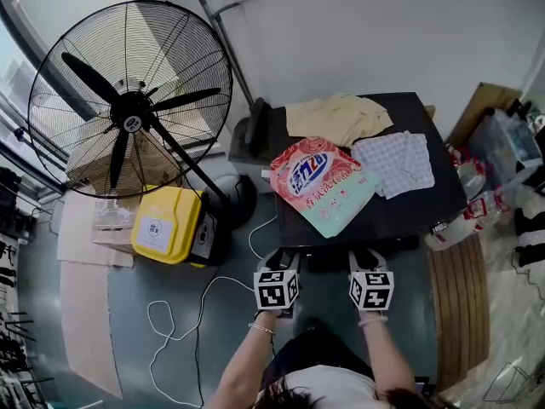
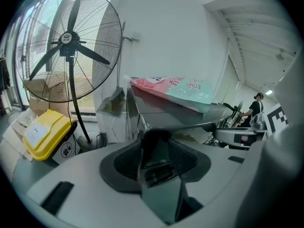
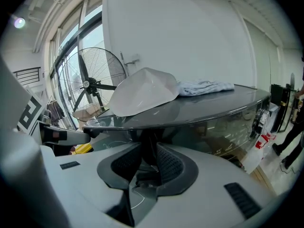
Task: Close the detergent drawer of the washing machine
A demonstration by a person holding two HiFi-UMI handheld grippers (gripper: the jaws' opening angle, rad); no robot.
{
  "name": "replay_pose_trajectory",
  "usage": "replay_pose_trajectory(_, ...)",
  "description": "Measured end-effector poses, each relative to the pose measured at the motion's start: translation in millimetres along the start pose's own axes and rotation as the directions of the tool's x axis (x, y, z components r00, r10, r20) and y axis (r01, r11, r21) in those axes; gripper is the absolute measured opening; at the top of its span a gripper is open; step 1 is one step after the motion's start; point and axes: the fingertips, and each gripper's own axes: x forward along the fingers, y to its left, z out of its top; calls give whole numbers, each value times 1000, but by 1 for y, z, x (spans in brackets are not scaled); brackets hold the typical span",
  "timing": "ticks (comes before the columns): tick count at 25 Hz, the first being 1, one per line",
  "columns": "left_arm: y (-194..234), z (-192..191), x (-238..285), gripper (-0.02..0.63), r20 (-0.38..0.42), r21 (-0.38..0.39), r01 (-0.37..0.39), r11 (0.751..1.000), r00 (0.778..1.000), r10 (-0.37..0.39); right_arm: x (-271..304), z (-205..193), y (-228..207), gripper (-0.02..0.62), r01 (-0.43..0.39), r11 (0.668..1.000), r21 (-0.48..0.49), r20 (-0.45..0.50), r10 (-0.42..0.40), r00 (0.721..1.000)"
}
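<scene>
- Dark-grey washing machine (image 1: 400,207): the detergent drawer (image 1: 328,261), as I read it, juts out under the top's near edge, towards the left.
- Left gripper (image 2: 154,151) is spread wide round its dark end, not pressing. The right gripper (image 3: 145,163) is half drawn in, pinching a dark part (image 3: 148,144) further right.
- An off-centre push could skew and jam the drawer, and the loose claw may slip.
- A jolt might slide the detergent pouch (image 1: 324,181) off the glossy top.
- Fan (image 1: 128,100), yellow container (image 1: 166,224) and cable (image 1: 183,318) crowd the left floor.

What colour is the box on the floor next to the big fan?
The box is bright yellow; the head view shows it best.
</scene>
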Motion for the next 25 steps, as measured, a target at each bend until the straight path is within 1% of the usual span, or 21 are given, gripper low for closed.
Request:
replay_pose_trajectory(5, 0, 0, -3, 187, 1, 2, -5, 1000, 1000, 5, -1, -1, 0, 115, -11, 1000, 14, -1, 11, 1000)
replay_pose_trajectory(7, -1, 1, -5, 186, 9, 2, -5, 1000, 1000, 5, -2, -1, -1, 106, -15, 1000, 13, 0, 15, 1000)
replay_pose_trajectory(13, -2, 6, -14, 178, 30, 21, -10, 1000, 1000, 9, -3, -1, 2, 106, -31, 999, 19, -10, 31, 999)
replay_pose_trajectory(16, -2, 7, -21, 152, 43, 31, -24, 999, 999, 22, -6, 1, 8, 104, -53, 998, 14, -7, 53, 999)
replay_pose_trajectory(20, -6, 8, -32, 135, 59, 39, -29, 999, 998, 27, -14, 3, 14, 98, -71, 997, 0, 8, 71, 997)
replay_pose_trajectory(25, -13, 11, -48, 96, 86, 64, -39, 997, 996, 33, -29, 11, 20, 77, -91, 996, -26, 41, 92, 995)
